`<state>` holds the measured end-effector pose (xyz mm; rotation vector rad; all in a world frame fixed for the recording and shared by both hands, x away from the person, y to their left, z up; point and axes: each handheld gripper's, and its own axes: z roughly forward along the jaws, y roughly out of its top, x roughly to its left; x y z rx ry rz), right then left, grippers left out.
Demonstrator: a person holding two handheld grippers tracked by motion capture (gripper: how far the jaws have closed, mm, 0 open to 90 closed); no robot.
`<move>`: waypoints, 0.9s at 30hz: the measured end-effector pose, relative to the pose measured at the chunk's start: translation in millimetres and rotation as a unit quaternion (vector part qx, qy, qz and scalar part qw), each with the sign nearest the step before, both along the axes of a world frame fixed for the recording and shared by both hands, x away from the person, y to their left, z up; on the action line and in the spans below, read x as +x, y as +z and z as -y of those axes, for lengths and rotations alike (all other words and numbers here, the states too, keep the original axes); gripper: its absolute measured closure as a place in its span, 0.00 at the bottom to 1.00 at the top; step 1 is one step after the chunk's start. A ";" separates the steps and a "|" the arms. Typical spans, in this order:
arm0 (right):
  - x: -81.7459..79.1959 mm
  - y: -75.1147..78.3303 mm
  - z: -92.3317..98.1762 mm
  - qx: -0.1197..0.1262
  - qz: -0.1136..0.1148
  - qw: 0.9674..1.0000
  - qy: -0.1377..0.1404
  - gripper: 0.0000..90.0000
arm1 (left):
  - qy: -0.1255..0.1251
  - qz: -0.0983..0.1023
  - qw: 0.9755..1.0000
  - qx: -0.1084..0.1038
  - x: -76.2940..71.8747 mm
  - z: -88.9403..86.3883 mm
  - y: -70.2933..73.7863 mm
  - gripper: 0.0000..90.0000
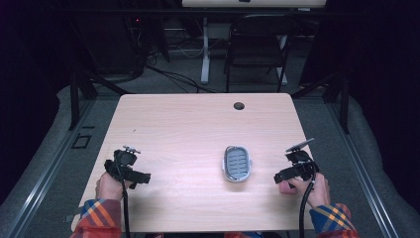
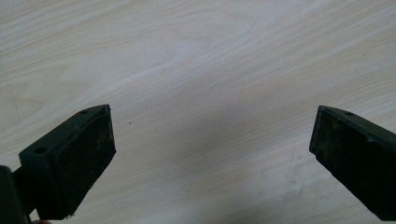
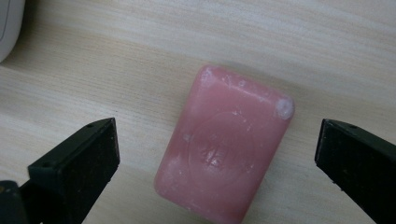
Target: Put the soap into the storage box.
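A pink bar of soap (image 3: 225, 148) lies flat on the wooden table (image 1: 188, 124), tilted a little. My right gripper (image 3: 217, 154) hovers over it, open, one jaw on each side and neither touching the bar. In the high view the right gripper (image 1: 283, 174) is at the table's right, pointing left toward a grey and white soap dish (image 1: 237, 163) in the middle. The dish's white rim (image 3: 9, 28) shows in the corner of the right gripper view. My left gripper (image 1: 141, 177) is at the table's left, open (image 2: 212, 140) over bare wood.
A round cable hole (image 1: 239, 105) is near the table's far edge. A dark chair (image 1: 257, 44) and a white desk leg (image 1: 204, 49) stand beyond the table. The person's plaid sleeves (image 1: 96, 218) come in at the near edge.
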<state>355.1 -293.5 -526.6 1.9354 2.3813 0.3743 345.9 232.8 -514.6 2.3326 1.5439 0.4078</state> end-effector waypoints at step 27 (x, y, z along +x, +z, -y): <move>6.7 -10.4 -4.3 -0.025 -0.023 0.999 -0.013 0.30 | 0.003 -0.007 1.000 0.009 0.3 0.1 -0.3 0.00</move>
